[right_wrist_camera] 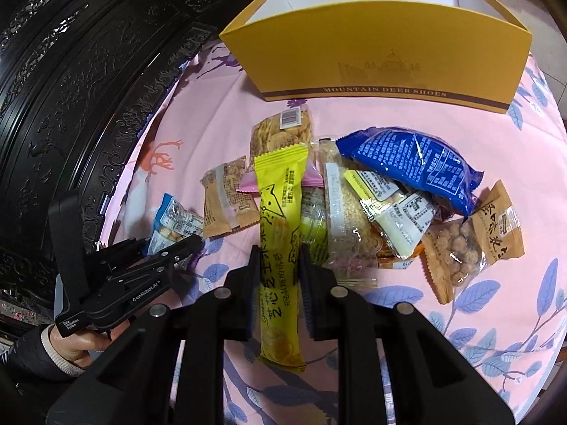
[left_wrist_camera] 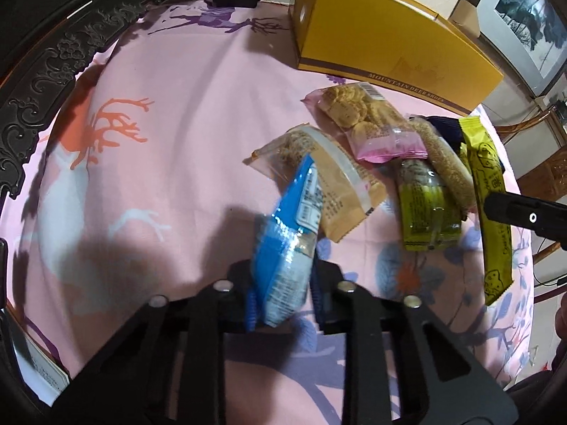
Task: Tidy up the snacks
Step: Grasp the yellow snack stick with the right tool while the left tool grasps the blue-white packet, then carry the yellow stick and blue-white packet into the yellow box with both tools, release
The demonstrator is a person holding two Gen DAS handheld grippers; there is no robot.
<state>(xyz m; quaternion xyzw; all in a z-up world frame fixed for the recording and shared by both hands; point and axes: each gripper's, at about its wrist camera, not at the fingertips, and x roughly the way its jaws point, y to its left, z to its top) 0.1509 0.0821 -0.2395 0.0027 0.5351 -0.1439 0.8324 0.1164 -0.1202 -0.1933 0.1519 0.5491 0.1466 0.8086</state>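
Matte black plastic two-finger left gripper [right_wrist_camera: 170,248] (white "GenRobot.AI" lettering), silver round screws, blue ribbed pads [left_wrist_camera: 251,310]; dark padded sleeve [right_wrist_camera: 32,350], pale cuff.

A pink cloth [right_wrist_camera: 443,311], printed with deer and blue leaves, is spread over the table and is seen to reach its edges in both views. Along the table's left edge, dark carved furniture [right_wrist_camera: 71,81] with floral relief is seen, close against the cloth. Past the far right corner, in the left wrist view, a framed black-and-white picture [left_wrist_camera: 528,17] is propped, with a wicker chair [left_wrist_camera: 542,163] below it beside the right edge, and a white card [left_wrist_camera: 46,379] is glimpsed at the near left corner.
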